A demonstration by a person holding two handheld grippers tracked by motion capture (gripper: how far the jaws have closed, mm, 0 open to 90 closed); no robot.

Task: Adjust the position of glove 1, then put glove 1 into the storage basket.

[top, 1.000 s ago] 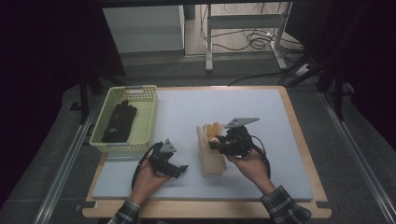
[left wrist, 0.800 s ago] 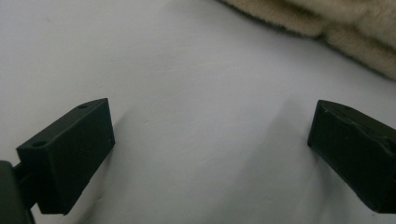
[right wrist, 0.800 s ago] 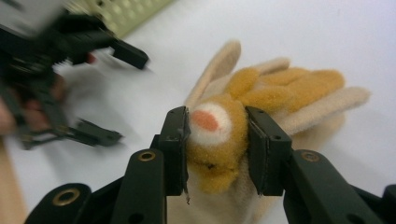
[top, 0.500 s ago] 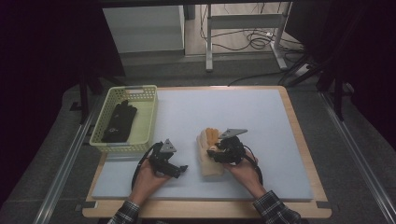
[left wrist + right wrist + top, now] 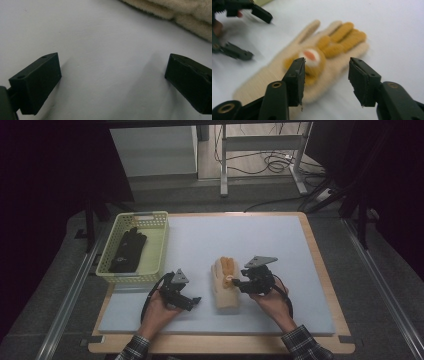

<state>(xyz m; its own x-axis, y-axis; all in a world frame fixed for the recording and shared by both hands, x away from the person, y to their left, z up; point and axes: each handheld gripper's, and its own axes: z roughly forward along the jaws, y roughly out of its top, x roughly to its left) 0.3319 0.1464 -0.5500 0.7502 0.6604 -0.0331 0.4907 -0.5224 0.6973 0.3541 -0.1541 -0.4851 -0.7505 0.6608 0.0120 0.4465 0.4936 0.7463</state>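
Cream glove [image 5: 226,285] lies flat on the grey mat [image 5: 210,240], palm side up with orange finger patches, between the two grippers and well right of the basket [image 5: 159,227], which already holds a black glove [image 5: 128,251]. Step in hand, by my reading: the light glove has just been let go or is about to be re-gripped. Right gripper [image 5: 239,282] hangs low over the glove's middle; in its own view the jaws have just been opening and now stand half spread, nothing pinched, pads clear of the knit with the glove's palm below the gap. Left gripper [image 5: 192,301] rests near the glove's cuff edge, jaws spread wide over bare mat, holding nothing; cream fabric shows at the top of its view. Next move likely calls for one gripper to settle onto the fabric and close on an edge or the cuff, thin and soft, so a low, flat approach to catch knit rather than mat.
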